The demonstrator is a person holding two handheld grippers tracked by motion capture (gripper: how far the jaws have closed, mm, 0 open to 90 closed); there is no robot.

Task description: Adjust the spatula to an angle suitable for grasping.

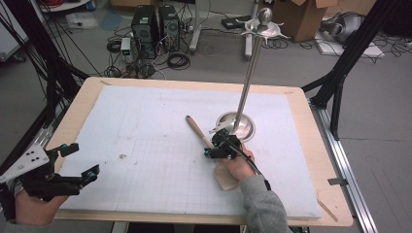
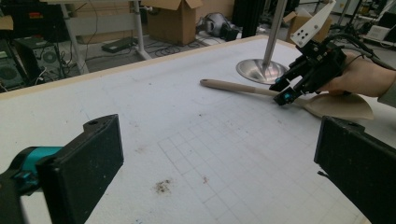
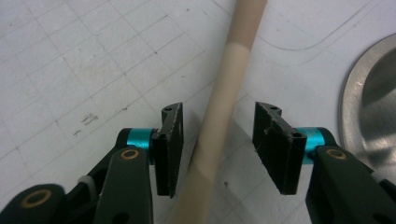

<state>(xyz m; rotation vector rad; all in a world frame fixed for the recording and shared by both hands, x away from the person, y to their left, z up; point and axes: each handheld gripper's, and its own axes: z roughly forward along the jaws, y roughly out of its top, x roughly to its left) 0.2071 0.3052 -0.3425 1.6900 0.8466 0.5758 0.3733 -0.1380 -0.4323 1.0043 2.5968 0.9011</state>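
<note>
Right tool (image 1: 217,144) jaws apart astride spatula (image 1: 199,131) handle, not yet pinching, spatula flat mid-counter, blade under hand, metal stand base (image 1: 243,124) close at 2 o'clock, left tool (image 1: 73,162) apart at 8 o'clock near counter (image 1: 87,92) edge, open mat between.

A steel stand (image 1: 241,124) on the gridded mat (image 1: 145,145) — possibly stained.
</note>
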